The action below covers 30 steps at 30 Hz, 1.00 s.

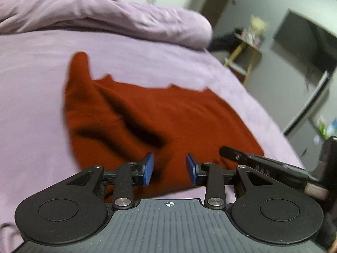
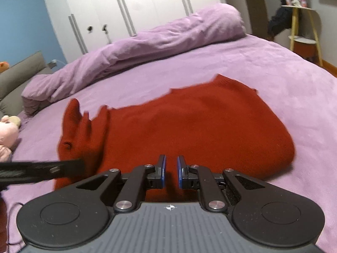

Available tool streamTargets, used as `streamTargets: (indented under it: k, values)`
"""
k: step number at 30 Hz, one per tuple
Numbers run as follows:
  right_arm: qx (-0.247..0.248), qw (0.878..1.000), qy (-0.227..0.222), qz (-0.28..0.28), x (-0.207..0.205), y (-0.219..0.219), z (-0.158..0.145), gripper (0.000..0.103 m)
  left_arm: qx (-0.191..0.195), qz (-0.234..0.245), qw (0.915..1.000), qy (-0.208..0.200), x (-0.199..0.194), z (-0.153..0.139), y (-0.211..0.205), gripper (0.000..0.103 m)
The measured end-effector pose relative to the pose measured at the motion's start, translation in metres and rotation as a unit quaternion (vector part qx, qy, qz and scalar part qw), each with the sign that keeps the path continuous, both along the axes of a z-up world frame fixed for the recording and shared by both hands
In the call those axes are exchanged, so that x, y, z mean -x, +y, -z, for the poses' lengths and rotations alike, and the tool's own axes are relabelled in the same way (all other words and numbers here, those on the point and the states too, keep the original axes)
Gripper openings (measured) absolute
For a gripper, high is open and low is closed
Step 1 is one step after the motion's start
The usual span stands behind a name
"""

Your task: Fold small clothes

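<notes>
Left fingers (image 1: pixel 169 169): stood partly apart above the near edge of the red knitted garment (image 1: pixel 160 122); nothing lay between the blue pads (image 1: pixel 148 168), so they held nothing.
Right fingers (image 2: pixel 170 171): stood a narrow slit apart, low over the near hem; no cloth showed in the gap, so no grip was evident.
Garment position: lay on the purple bed sheet (image 2: pixel 263 63), roughly flat at the right, bunched and creased at the left, where a sleeve (image 2: pixel 71 116) stuck up.
Surroundings: a rolled purple duvet (image 2: pixel 147 42) lay well beyond the garment.
Step judged: a fold appeared just laid, hands clear.
Doing it well: smooth the left creases first, then pinch only the top layer at both near corners, lifting evenly so the edges met squarely.
</notes>
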State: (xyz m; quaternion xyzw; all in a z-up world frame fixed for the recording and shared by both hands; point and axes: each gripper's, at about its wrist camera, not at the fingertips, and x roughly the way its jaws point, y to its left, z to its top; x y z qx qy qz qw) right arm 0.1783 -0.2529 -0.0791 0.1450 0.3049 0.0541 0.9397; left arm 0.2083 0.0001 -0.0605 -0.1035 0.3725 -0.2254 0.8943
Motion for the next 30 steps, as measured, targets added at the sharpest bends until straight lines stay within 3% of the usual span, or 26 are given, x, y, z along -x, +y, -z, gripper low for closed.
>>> streamTargets:
  k: [3,5,7,9,11,13,15,20,21,23,25,28,30]
  values:
    - [-0.004,0.998,-0.026,-0.053,-0.012,0.027,-0.019,0.012,0.01,-0.072,0.9974,0.001,0.012,-0.002,0.045,0.038]
    - [-0.002,0.994,-0.035,-0.1,-0.025,0.051,-0.03,0.022,0.002,-0.115,0.9933,0.01,0.014,0.004,0.07,0.038]
    - [0.003,0.99,-0.019,-0.14,-0.044,0.074,-0.031,0.045,0.001,-0.159,0.9865,0.039,0.012,0.016,0.093,0.038]
    - [0.028,0.989,-0.002,-0.149,-0.057,0.091,-0.029,0.046,0.011,-0.201,0.9775,0.063,0.012,0.026,0.113,0.037]
    - [0.051,0.987,-0.019,-0.153,-0.058,0.101,-0.031,0.047,0.033,-0.231,0.97,0.07,0.016,0.03,0.133,0.038]
    - [0.058,0.983,-0.032,-0.169,-0.054,0.107,-0.03,0.056,0.056,-0.254,0.9626,0.075,0.017,0.037,0.145,0.039]
    - [0.08,0.979,-0.029,-0.187,-0.053,0.12,-0.024,0.057,0.069,-0.276,0.9551,0.083,0.017,0.043,0.156,0.039]
    - [0.153,0.964,-0.034,-0.213,-0.049,0.158,-0.009,0.058,0.086,-0.285,0.9504,0.088,0.023,0.045,0.161,0.039]
    - [0.164,0.962,-0.041,-0.212,-0.05,0.164,-0.007,0.057,0.088,-0.283,0.9508,0.089,0.02,0.046,0.163,0.039]
    - [0.177,0.961,-0.058,-0.206,-0.051,0.173,-0.006,0.045,0.087,-0.277,0.9528,0.088,0.014,0.045,0.162,0.039]
    - [0.173,0.964,-0.06,-0.193,-0.055,0.174,-0.006,0.009,0.081,-0.265,0.9569,0.088,0.008,0.045,0.159,0.039]
    - [0.123,0.977,-0.081,-0.152,-0.054,0.152,-0.014,0.007,0.066,-0.246,0.9633,0.084,0.0,0.042,0.145,0.039]
    - [0.026,0.991,-0.095,-0.092,-0.047,0.113,-0.024,0.007,0.057,-0.233,0.9678,0.076,-0.007,0.038,0.132,0.039]
